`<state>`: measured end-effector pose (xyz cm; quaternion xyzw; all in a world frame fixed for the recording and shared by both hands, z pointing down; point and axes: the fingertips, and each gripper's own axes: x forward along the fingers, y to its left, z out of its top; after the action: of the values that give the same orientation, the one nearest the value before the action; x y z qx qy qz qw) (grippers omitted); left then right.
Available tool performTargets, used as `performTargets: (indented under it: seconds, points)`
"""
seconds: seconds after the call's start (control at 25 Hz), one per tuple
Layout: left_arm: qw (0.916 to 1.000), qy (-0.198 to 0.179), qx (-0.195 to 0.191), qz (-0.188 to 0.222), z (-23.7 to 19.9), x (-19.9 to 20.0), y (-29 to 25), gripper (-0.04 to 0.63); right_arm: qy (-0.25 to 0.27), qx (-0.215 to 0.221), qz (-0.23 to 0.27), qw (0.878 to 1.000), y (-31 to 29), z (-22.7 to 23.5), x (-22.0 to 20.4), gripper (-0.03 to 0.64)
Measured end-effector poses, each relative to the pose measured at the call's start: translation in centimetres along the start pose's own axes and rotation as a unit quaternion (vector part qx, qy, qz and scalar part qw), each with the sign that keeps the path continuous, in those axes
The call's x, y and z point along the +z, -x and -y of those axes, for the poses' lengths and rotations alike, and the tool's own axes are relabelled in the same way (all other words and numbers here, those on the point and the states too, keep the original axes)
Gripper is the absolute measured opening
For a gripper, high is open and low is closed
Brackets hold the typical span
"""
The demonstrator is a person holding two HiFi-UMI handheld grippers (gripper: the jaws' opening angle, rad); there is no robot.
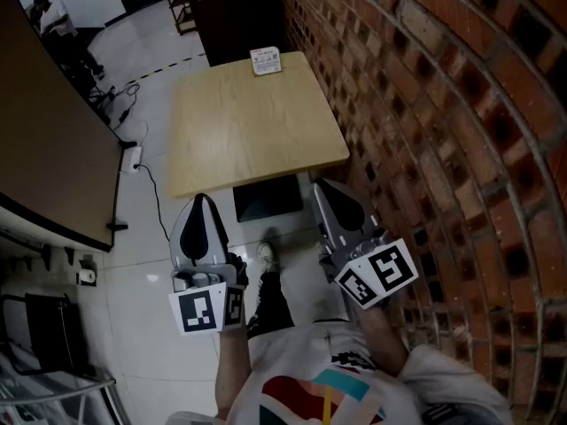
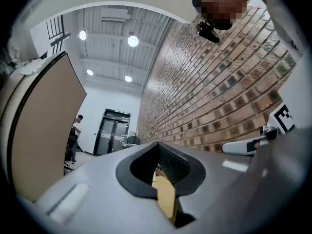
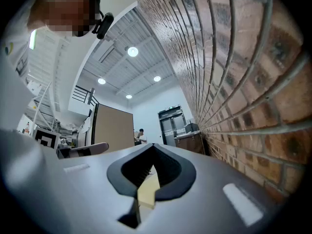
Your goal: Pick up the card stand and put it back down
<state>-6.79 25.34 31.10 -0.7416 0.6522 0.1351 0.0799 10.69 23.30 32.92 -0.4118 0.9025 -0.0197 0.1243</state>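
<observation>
The card stand point(image 1: 265, 61) is a small white printed card standing at the far edge of the light wooden table point(image 1: 252, 135), near the brick wall. My left gripper point(image 1: 203, 204) hovers short of the table's near edge, to the left, shut with nothing in it. My right gripper point(image 1: 322, 189) is level with it by the near right corner, also shut and holding nothing. In the left gripper view the closed jaws point(image 2: 158, 147) frame a sliver of tabletop point(image 2: 165, 199). The right gripper view shows its jaws point(image 3: 153, 149) closed the same way. Both grippers are far from the card stand.
A brick wall point(image 1: 443, 104) runs close along the table's right side. A tall brown panel point(image 1: 44, 140) stands at the left, with cables point(image 1: 133, 140) on the white floor beside it. The table's black base point(image 1: 267, 197) shows under its near edge. A person point(image 2: 74, 133) stands far off.
</observation>
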Motion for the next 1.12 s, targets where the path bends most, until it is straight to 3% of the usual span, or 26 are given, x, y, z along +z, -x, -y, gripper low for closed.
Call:
performTargets:
  seconds: [0.4, 0.56, 0.8, 1.12]
  points:
    - [1.0000, -0.003, -0.009, 0.000, -10.8, -2.3, -19.2, 0.005, 0.013, -0.021, -0.007, 1.000, -20.3, 7.5, -1.0, 0.000]
    - [0.9998, -0.004, -0.020, 0.004, -12.9, -3.1, -25.3, 0.005, 0.018, -0.034, 0.000, 0.999, -25.6, 10.5, -1.0, 0.000]
    - [0.9993, 0.008, -0.031, -0.017, -13.0, -4.8, -28.0, 0.005, 0.011, -0.069, -0.019, 0.997, -27.3, 13.4, -2.0, 0.000]
    - [0.9997, 0.007, -0.014, -0.018, -12.4, -6.2, -30.2, 0.005, 0.012, -0.070, -0.047, 0.996, -28.6, 17.2, -4.0, 0.006]
